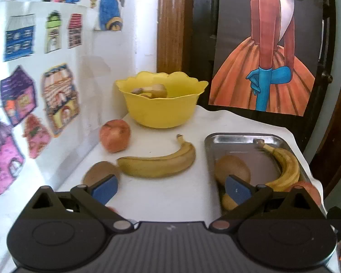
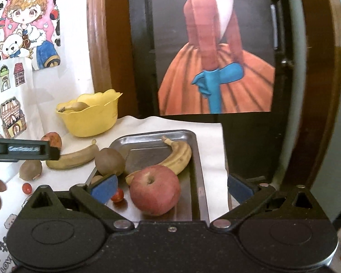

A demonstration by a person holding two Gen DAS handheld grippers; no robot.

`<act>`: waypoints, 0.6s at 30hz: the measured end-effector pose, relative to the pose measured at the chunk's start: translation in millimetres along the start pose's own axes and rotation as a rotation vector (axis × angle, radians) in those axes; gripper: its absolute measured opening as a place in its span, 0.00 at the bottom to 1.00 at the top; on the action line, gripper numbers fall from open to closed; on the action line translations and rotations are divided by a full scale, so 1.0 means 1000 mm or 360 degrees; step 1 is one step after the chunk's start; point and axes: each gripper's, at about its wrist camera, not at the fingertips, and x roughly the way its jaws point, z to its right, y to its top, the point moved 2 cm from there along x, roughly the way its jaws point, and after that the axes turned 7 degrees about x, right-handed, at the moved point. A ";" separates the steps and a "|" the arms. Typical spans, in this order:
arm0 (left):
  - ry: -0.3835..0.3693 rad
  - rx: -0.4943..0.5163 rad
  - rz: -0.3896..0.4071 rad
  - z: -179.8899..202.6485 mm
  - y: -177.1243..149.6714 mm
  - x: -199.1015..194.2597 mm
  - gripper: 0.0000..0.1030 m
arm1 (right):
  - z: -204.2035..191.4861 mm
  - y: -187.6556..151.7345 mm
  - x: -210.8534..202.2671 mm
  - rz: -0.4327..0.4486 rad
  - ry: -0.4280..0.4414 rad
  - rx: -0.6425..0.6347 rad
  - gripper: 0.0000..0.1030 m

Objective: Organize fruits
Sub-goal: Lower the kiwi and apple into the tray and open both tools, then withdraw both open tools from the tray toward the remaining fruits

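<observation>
Ahead of left claw (image 1: 170,190), wide open and empty, banana (image 1: 158,162) lies crosswise on counter (image 1: 170,195), nearer than to right claw (image 2: 172,187), open and empty over tray (image 2: 196,170).

Black tools (image 1: 170,191) (image 2: 171,187) with blue pads (image 1: 104,187), silver rivets, ribbed grey bodies, triangular cut-outs.
</observation>
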 end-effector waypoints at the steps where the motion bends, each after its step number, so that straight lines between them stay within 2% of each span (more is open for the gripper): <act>1: -0.0002 0.0001 0.0002 -0.004 -0.002 -0.004 1.00 | -0.004 -0.002 -0.005 0.0004 -0.0025 0.0008 0.99; 7: -0.0001 0.0007 -0.0021 -0.035 -0.023 -0.023 1.00 | -0.028 -0.022 -0.029 -0.0002 -0.0116 0.0074 0.99; 18: 0.0091 -0.0003 -0.0154 -0.073 -0.069 -0.049 1.00 | -0.053 -0.055 -0.050 -0.0176 -0.0150 0.0186 0.99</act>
